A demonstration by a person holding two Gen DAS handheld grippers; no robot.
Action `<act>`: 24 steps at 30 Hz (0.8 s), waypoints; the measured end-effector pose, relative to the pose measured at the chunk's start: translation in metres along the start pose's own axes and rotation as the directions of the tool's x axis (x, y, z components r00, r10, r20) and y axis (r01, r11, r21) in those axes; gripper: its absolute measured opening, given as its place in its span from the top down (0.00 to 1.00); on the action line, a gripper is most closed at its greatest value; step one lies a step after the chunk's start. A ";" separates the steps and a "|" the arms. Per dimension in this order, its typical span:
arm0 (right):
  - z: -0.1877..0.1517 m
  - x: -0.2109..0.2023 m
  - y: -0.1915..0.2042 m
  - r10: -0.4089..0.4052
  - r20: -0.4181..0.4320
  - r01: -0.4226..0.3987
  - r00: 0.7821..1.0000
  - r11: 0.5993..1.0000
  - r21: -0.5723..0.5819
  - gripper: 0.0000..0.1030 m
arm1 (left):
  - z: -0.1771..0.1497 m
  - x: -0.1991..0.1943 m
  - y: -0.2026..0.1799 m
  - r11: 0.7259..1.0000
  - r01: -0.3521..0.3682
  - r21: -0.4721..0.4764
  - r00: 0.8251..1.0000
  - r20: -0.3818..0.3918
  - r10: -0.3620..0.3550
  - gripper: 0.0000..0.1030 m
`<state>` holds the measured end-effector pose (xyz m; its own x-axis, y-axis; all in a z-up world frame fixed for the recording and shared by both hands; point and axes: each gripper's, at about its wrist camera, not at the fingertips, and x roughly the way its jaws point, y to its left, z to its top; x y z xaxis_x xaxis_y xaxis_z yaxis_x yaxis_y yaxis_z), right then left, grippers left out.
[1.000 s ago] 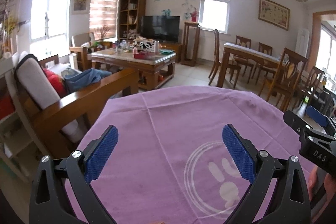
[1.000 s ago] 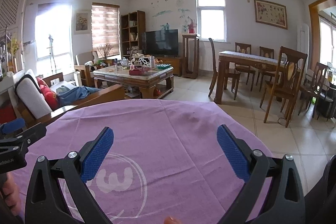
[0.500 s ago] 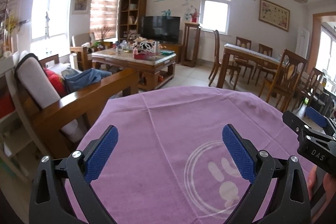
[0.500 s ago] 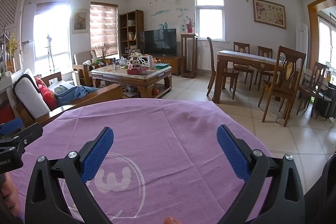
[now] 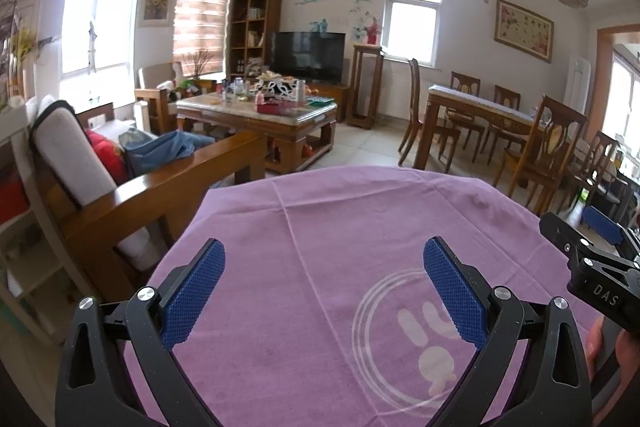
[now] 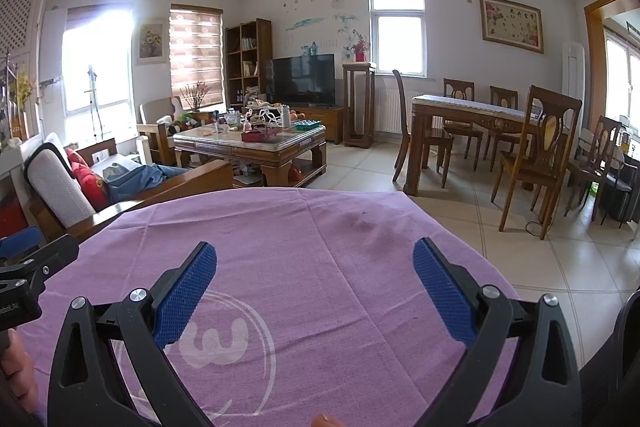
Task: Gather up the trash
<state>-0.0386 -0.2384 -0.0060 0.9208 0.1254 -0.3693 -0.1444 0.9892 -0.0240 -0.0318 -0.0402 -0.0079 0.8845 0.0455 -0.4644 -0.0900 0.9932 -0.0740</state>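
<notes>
Trash does not show on the purple cloth [image 5: 320,227] that covers the desk under both claws; the only clutter in view lies on the coffee table [image 5: 256,111] far off at 12 o'clock, too small to tell apart.

Left claw [image 5: 324,279] is spread wide, its two blue pads [image 5: 192,295] well apart and turned toward each other, with only bare cloth showing between them. It holds nothing and touches nothing. A white ring logo [image 5: 400,339] printed on the cloth sits under its right pad, toward 4 o'clock. At 3 o'clock in the left wrist view, the black body of the right claw [image 5: 592,267] pokes in, with part of a hand [image 5: 620,351] beneath it.

In the right wrist view, the right claw [image 6: 314,283] is likewise spread wide, blue pads [image 6: 444,291] far apart, pinching nothing, over bare purple cloth. The same white logo [image 6: 224,343] lies toward 7 o'clock beneath its left pad. A faint dark smudge [image 6: 368,231] marks the cloth at 12 o'clock, just beyond the pads. The left claw's black frame enters at 9 o'clock.

Beyond the desk, a wooden sofa [image 5: 132,183] stands at 10 o'clock, and a dining table [image 6: 472,115] with chairs stands at 2 o'clock.
</notes>
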 end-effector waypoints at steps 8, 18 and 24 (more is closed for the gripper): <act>0.001 0.000 0.000 0.000 0.000 0.000 1.000 1.000 0.001 0.05 | -0.001 -0.002 -0.003 1.000 0.001 -0.001 1.000 -0.002 -0.001 0.05; 0.001 0.000 0.000 0.000 -0.001 0.000 1.000 1.000 0.001 0.05 | -0.002 -0.003 -0.004 1.000 -0.008 -0.001 1.000 -0.001 0.008 0.05; 0.001 0.000 0.001 -0.001 -0.001 0.001 1.000 1.000 0.001 0.05 | -0.001 0.001 -0.005 1.000 -0.001 -0.005 1.000 -0.013 0.001 0.05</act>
<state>-0.0386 -0.2376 -0.0051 0.9204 0.1247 -0.3705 -0.1434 0.9894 -0.0232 -0.0312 -0.0455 -0.0090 0.8783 0.0453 -0.4759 -0.0935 0.9926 -0.0781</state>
